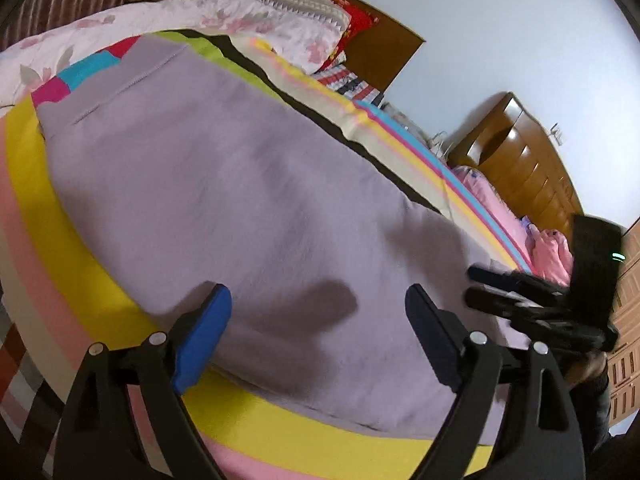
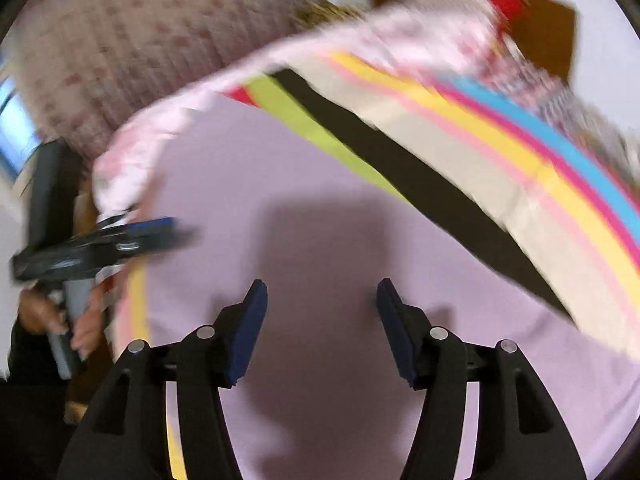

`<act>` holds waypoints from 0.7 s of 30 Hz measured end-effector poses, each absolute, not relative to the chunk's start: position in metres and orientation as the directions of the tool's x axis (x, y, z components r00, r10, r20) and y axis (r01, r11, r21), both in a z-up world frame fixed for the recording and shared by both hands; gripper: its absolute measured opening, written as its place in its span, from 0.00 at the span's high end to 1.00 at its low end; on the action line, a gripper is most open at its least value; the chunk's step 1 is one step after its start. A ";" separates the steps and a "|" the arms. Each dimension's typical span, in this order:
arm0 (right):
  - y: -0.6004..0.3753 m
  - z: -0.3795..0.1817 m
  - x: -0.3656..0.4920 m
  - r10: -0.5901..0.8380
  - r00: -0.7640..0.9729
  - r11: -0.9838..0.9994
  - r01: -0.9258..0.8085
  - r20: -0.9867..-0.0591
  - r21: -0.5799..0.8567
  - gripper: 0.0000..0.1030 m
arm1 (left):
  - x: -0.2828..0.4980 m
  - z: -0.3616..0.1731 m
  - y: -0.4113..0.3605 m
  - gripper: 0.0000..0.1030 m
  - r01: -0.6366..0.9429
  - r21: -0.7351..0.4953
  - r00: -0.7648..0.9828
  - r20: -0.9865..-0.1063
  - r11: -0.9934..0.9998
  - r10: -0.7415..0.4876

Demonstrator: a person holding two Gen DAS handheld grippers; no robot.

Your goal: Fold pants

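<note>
Lilac pants (image 1: 240,184) lie flat on a bed with a striped multicolour sheet (image 1: 40,216); the waistband end is at the far upper left. My left gripper (image 1: 318,300) is open and empty, hovering over the near part of the pants. My right gripper (image 2: 320,292) is open and empty above the pants (image 2: 320,184). The right gripper also shows at the right of the left wrist view (image 1: 480,284). The left gripper shows blurred at the left of the right wrist view (image 2: 176,232).
A pink floral quilt (image 1: 200,20) and pillows lie along the far side of the bed. A wooden headboard (image 1: 380,48) and a wooden dresser (image 1: 528,164) stand against the white wall. Pink clothing (image 1: 548,248) lies at the right.
</note>
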State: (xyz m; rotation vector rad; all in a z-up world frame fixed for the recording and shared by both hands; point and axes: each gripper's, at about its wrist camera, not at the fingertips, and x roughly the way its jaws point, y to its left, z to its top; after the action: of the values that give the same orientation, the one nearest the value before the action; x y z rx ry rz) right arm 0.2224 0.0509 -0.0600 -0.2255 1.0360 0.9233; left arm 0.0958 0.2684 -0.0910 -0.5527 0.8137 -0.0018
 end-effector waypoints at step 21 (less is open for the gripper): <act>-0.057 -0.027 0.201 0.448 0.406 0.795 -0.589 -0.796 0.147 0.14 | 0.141 -0.061 0.238 0.03 -0.293 -0.376 0.665 -0.740 0.879 -0.095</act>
State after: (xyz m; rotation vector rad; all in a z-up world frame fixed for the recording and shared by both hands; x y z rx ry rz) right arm 0.2008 -0.0566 -0.0266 -0.1664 0.9478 0.6580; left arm 0.1413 0.2379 -0.0612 -0.4988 0.8441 0.1168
